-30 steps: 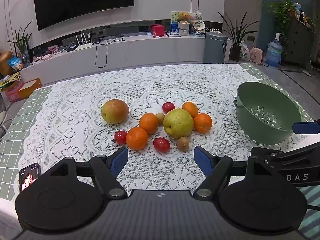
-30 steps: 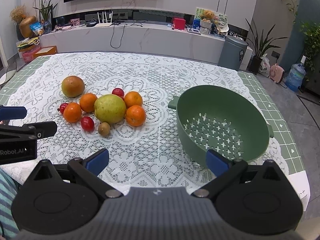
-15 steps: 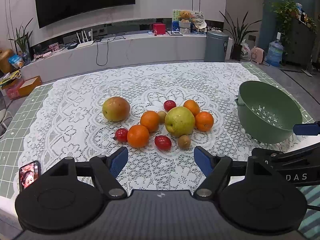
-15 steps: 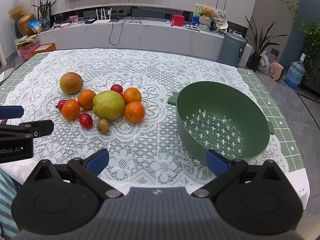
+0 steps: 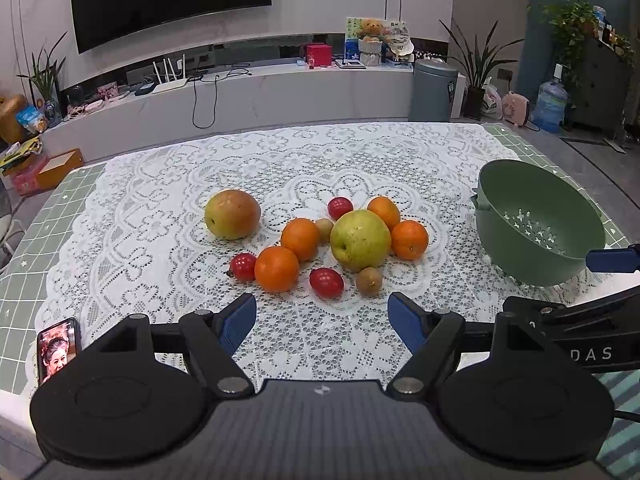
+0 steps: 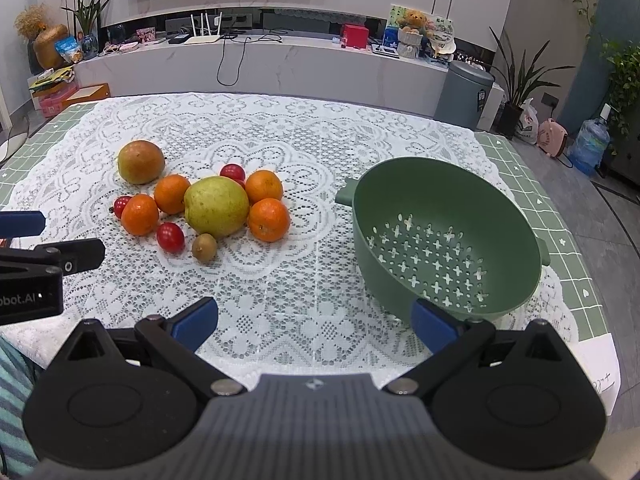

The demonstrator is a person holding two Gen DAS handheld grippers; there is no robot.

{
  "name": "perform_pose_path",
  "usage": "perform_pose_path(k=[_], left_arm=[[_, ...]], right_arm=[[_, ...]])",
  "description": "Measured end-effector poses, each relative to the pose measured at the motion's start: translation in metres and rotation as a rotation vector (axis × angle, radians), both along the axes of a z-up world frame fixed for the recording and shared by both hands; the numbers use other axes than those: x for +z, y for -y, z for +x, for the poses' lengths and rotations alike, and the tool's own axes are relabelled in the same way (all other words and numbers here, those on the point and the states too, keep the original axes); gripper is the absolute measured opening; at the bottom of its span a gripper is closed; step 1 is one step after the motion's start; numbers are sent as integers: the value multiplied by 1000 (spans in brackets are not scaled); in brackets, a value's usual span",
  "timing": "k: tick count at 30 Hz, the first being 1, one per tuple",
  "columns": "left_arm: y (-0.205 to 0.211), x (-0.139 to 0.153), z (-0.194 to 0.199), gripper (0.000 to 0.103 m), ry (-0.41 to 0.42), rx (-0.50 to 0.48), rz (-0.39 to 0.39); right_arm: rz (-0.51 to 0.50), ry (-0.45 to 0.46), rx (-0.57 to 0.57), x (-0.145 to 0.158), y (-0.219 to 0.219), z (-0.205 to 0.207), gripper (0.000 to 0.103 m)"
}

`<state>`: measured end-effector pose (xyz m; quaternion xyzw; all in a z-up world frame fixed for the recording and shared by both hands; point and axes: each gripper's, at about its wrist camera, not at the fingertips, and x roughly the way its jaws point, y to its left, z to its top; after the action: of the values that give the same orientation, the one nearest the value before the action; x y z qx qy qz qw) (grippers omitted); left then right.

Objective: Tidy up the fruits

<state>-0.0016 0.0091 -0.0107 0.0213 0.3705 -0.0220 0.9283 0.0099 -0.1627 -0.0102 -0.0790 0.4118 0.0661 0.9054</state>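
A cluster of fruit lies on the lace cloth. It holds a big green pear (image 5: 360, 240) (image 6: 216, 207), several oranges (image 5: 277, 269) (image 6: 269, 219), three small red fruits (image 5: 326, 282) and two brown kiwis (image 5: 369, 281). A red-green apple (image 5: 232, 214) (image 6: 141, 162) sits apart at the left. An empty green colander (image 5: 536, 220) (image 6: 444, 240) stands to the right of the fruit. My left gripper (image 5: 322, 312) hovers open just short of the cluster. In front of the colander, my right gripper (image 6: 314, 312) is open with nothing between its fingers.
A phone (image 5: 58, 350) with a lit screen lies at the near left table edge. A slip of paper (image 6: 600, 384) sits at the near right corner. Beyond the table are a TV bench, a grey bin (image 5: 434, 90) and potted plants.
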Motion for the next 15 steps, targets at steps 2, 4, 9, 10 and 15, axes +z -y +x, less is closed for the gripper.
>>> perform_pose_path(k=[2,4,9,10,15], left_arm=[[0,-1,0,88,-2,0,1],[1,-2,-1,88,-4,-2,1],[1,-2,-1,88,-7,1,-1],[1,-2,-1,88,-9,1,-1],[1,-1,0,88,-15,0,-3]], right_arm=[[-1,-2,0,0,0,0,99],[-1,-3,-1,-1,0,0,99],[-2,-10,-2,-2,-1,0,99],[-2,-11,-3,-2,-1,0,99],[-1,-16,-4,-2,-1,1,99]])
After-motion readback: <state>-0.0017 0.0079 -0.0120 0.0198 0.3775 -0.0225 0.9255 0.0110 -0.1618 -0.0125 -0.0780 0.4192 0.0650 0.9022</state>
